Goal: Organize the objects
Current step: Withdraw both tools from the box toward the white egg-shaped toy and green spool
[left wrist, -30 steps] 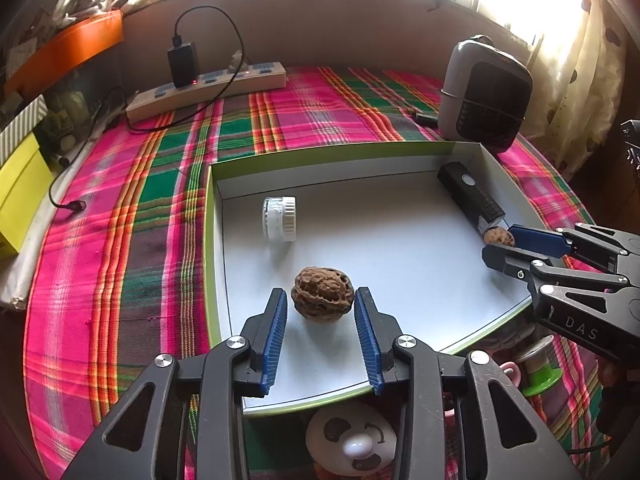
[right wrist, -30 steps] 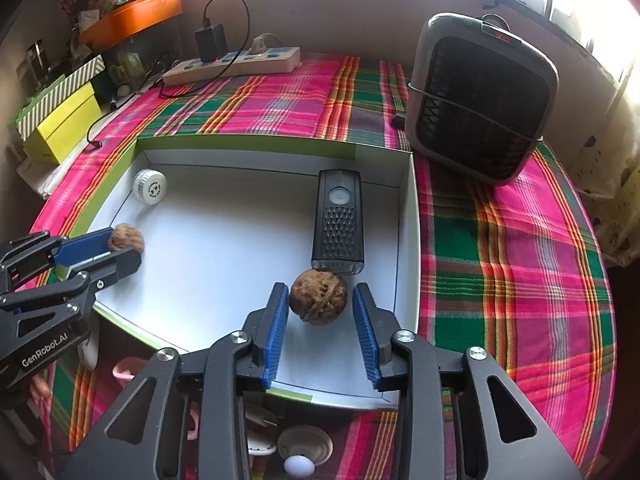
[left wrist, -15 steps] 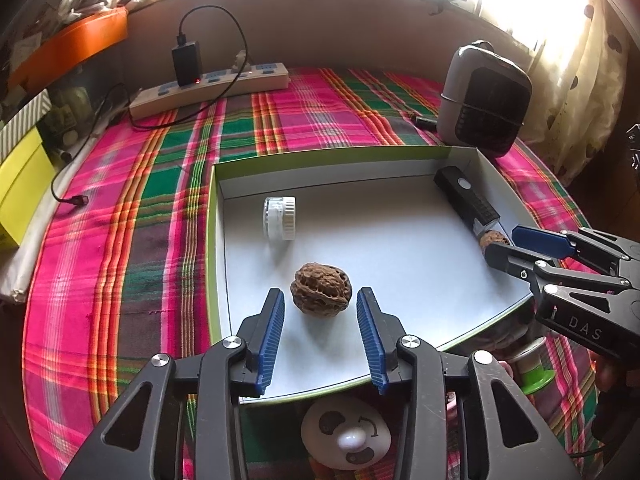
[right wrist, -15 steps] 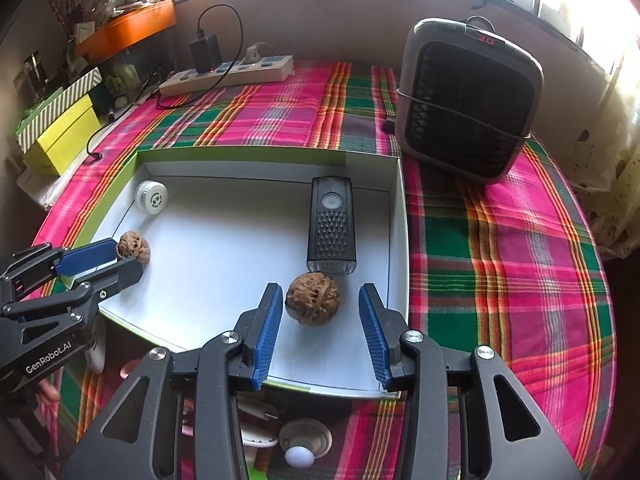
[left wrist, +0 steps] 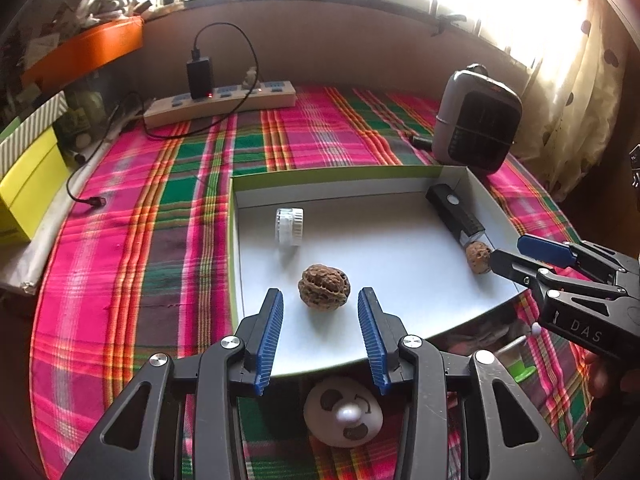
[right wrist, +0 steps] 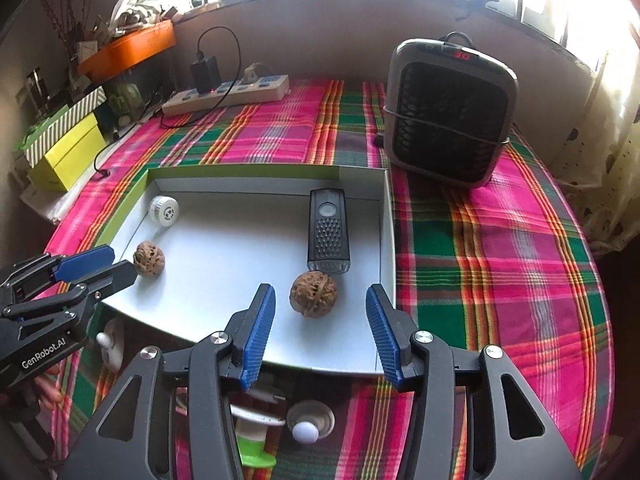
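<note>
Two brown walnuts lie in a white tray (left wrist: pixel 231 240) with a green rim. My left gripper (left wrist: pixel 320 291) has the left walnut (left wrist: pixel 324 287) between its blue pads, which stand clear of it as the jaws are opening. In the right wrist view, my right gripper (right wrist: pixel 320 286) frames the other walnut (right wrist: pixel 313 294) the same way, its jaws opening and not touching it. Each gripper shows in the other's view: the right gripper (left wrist: pixel 507 249) beside its walnut (left wrist: pixel 478 257), the left gripper (right wrist: pixel 122 260) beside its walnut (right wrist: pixel 149 259).
The tray also holds a small white round jar (left wrist: pixel 289 226) and a black oblong device (right wrist: pixel 328 232). A grey heater (right wrist: pixel 448 116), a power strip (left wrist: pixel 224 102) and a yellow box (left wrist: pixel 28 188) stand on the plaid cloth. A white face toy (left wrist: pixel 344 412) lies below the tray's near edge.
Both grippers' jaws have widened away from their walnuts, the right one more. Both walnuts rest on the tray floor. The hands have barely shifted.
</note>
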A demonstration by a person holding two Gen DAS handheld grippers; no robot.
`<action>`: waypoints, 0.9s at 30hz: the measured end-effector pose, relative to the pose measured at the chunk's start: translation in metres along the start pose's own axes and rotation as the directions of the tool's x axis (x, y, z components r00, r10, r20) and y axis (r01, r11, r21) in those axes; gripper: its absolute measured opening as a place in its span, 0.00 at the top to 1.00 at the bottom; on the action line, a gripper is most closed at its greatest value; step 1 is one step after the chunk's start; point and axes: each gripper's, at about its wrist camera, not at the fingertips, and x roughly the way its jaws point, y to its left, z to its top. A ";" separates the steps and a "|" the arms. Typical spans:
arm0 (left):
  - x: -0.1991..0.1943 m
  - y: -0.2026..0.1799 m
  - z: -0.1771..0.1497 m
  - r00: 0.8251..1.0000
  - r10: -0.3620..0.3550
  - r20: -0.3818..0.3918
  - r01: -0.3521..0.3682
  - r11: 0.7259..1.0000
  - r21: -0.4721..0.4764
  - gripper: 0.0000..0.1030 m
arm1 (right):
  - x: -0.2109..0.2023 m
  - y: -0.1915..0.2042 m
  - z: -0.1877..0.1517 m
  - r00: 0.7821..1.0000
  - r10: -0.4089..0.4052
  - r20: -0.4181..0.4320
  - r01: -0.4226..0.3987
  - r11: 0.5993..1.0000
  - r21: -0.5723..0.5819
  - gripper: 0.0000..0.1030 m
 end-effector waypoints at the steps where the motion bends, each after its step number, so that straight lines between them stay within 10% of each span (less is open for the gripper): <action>1: -0.002 0.001 0.000 1.000 0.000 0.006 0.000 1.000 -0.002 0.64 | -0.001 0.000 0.000 1.000 -0.001 0.003 0.001 1.000 0.002 0.53; 27: -0.038 0.022 -0.054 0.995 -0.099 0.029 0.102 0.988 -0.113 0.61 | -0.055 -0.010 -0.061 0.996 0.009 0.091 -0.018 0.996 0.092 0.53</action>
